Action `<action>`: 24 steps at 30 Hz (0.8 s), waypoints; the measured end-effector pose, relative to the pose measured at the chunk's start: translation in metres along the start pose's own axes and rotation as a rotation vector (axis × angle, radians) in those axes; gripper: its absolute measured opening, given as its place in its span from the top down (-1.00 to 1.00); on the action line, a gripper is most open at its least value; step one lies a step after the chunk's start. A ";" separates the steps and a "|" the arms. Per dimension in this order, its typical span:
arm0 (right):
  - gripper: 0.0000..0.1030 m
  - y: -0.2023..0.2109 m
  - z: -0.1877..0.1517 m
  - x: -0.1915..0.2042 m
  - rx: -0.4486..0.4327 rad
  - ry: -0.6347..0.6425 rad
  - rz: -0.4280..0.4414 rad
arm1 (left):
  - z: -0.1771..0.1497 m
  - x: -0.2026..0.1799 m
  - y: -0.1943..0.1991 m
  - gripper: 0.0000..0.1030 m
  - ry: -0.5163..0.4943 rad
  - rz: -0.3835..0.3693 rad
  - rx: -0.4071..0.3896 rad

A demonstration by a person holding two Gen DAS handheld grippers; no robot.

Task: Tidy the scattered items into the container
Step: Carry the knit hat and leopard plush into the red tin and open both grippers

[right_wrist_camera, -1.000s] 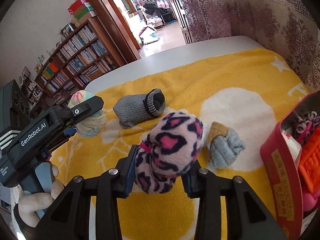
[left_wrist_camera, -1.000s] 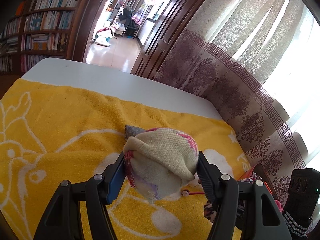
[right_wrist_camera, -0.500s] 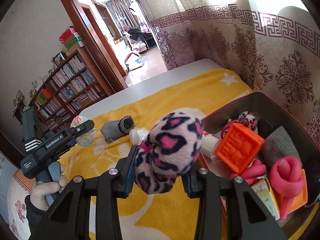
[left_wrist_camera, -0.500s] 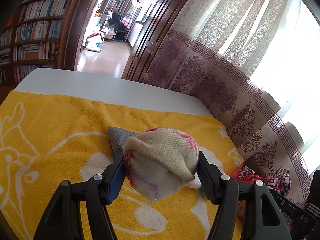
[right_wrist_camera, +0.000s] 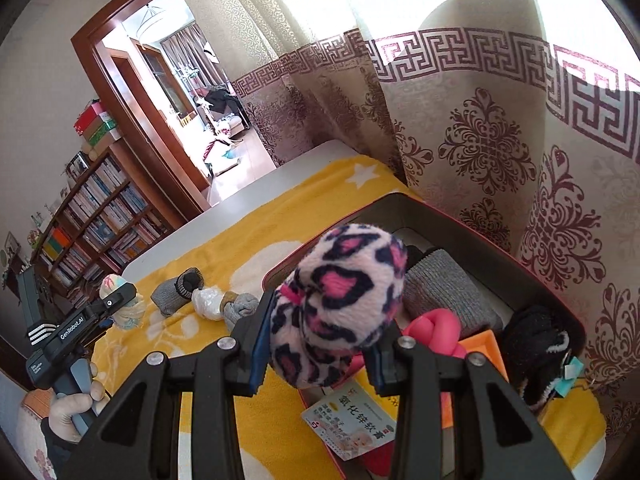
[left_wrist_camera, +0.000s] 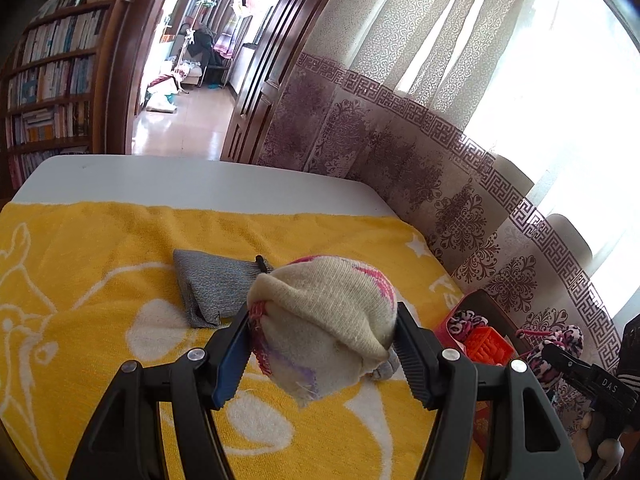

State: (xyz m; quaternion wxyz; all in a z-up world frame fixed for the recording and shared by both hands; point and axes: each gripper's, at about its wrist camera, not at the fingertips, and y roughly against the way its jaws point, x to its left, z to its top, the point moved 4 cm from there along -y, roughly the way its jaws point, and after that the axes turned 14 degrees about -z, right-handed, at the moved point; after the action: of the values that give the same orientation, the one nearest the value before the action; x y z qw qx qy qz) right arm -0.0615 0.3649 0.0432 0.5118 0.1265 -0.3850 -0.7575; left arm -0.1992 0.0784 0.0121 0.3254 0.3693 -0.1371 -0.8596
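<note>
Fleece, pink and black leopard print: the leopard sock ball (right_wrist_camera: pixel 340 308), rolled into a plump lump, is pinched between the pads of the right gripper (right_wrist_camera: pixel 320 356).
Position of load: the ball hangs over the near wall of the red container (right_wrist_camera: pixel 532 276), which lies directly ahead of and below the right gripper; release looks to need only a short carry forward.
Container contents: a folded grey sock (right_wrist_camera: pixel 448 292), a pink knotted toy (right_wrist_camera: pixel 436 328), an orange block (right_wrist_camera: pixel 480 344), a black sock (right_wrist_camera: pixel 536 344) and a printed box (right_wrist_camera: pixel 352 420); free floor shows at the far end.
Cream knit with pink flecks: the cream sock ball (left_wrist_camera: pixel 324 320) is clamped by the left gripper (left_wrist_camera: pixel 324 356), jaws pressing its sides, above the yellow towel (left_wrist_camera: pixel 100 280).
Decisive relation: from the left gripper the container (left_wrist_camera: pixel 480 304) lies ahead and to the right; the right gripper is the nearer hand and judged to deposit first.
Long axis: the container appears to run away from the right-wrist camera toward the curtain (right_wrist_camera: pixel 520 140).
Remaining scatter: a grey sock roll (right_wrist_camera: pixel 178 290), a white plastic wad (right_wrist_camera: pixel 208 304) and a blue-grey sock bundle (right_wrist_camera: pixel 240 308) lie on the towel, well apart from the container.
</note>
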 end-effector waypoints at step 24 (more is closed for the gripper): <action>0.17 0.008 0.020 -0.053 -0.052 -0.094 0.042 | -0.011 -0.109 -0.049 -0.32 -0.150 -0.131 0.117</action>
State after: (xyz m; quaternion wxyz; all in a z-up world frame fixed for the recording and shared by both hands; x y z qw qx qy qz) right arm -0.0444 0.4184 0.0519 0.5120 0.0692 -0.3913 -0.7615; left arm -0.1575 0.1869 0.0409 0.2351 0.3303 -0.1866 -0.8949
